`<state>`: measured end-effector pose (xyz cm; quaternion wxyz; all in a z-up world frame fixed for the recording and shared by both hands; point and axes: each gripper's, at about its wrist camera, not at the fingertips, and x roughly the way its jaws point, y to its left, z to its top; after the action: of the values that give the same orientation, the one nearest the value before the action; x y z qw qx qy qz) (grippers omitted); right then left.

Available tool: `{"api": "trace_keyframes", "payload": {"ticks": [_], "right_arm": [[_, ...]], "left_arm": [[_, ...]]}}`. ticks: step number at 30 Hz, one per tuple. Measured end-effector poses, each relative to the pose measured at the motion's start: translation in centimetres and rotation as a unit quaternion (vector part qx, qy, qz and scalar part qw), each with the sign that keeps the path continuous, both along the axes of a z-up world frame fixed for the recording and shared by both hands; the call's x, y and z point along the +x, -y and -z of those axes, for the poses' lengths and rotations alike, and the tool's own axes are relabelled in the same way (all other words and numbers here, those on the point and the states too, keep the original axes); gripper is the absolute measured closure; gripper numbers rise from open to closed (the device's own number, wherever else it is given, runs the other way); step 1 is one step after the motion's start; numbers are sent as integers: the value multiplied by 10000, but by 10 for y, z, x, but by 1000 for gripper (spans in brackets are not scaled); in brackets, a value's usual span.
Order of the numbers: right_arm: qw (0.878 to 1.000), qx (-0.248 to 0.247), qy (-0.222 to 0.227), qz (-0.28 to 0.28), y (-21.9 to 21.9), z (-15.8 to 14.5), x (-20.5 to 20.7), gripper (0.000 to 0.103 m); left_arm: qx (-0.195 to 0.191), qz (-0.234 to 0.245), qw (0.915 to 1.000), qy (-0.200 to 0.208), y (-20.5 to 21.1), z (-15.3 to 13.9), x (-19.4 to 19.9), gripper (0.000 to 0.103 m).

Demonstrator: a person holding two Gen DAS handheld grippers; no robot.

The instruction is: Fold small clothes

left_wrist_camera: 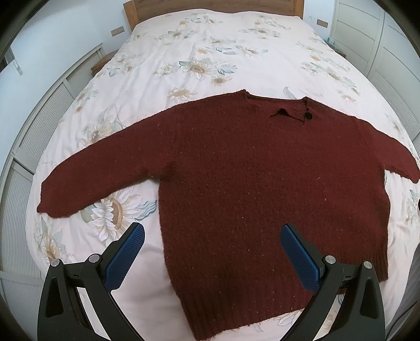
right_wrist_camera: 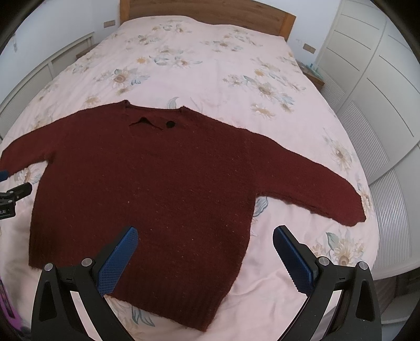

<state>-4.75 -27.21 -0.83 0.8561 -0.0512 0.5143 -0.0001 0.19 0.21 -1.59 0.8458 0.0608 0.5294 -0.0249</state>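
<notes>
A bed (left_wrist_camera: 215,39) covered by a pale floral duvet (left_wrist_camera: 210,60) is being shown in both wrist views, with a wooden headboard (right_wrist_camera: 210,13) at the far end and white louvred cupboards (right_wrist_camera: 380,91) along the side. A dark red knitted sweater (left_wrist_camera: 262,170) is being displayed flat on the near part of the duvet, neck pointing away towards the headboard and ribbed hem (left_wrist_camera: 249,301) lying nearest the grippers, so its long axis is running away from them. Its 2 sleeves are being spread outwards: the left sleeve (left_wrist_camera: 92,178) is angling out and down to a cuff near the bed's left side, and the right sleeve (right_wrist_camera: 315,183) is doing the same on the other side. A dark button (right_wrist_camera: 170,124) is being seen at the neckline.

The left gripper (left_wrist_camera: 212,259) is being held above the hem's left corner, jaws spread wide and grasping nothing. The right gripper (right_wrist_camera: 204,259) is being held likewise over the hem's right part, released and empty. No fold appears to be made yet. Each sleeve is judged nearer to the gripper on its own side, so a sleeve fold inward across the body is probably being set up.
</notes>
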Motion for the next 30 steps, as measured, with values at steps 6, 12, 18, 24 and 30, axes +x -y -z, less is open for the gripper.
{"api": "trace_keyframes", "payload": {"ticks": [6, 12, 18, 24, 30], "right_arm": [[10000, 15, -15, -8, 1, 1, 1, 0], [9999, 102, 29, 51, 5, 4, 4, 0], [9988, 301, 224, 325, 35, 6, 14, 0], [9947, 49, 381, 958, 111, 11, 36, 0], [9815, 253, 121, 1892, 222, 43, 64, 0]], "left_arm": [[44, -2, 10000, -12, 2, 1, 2, 1], [75, -2, 10000, -39, 2, 4, 4, 1], [85, 121, 9999, 24, 4, 1, 12, 1], [169, 250, 9995, 125, 10, -1, 30, 1], [362, 195, 9991, 127, 9, 8, 50, 1]]}}
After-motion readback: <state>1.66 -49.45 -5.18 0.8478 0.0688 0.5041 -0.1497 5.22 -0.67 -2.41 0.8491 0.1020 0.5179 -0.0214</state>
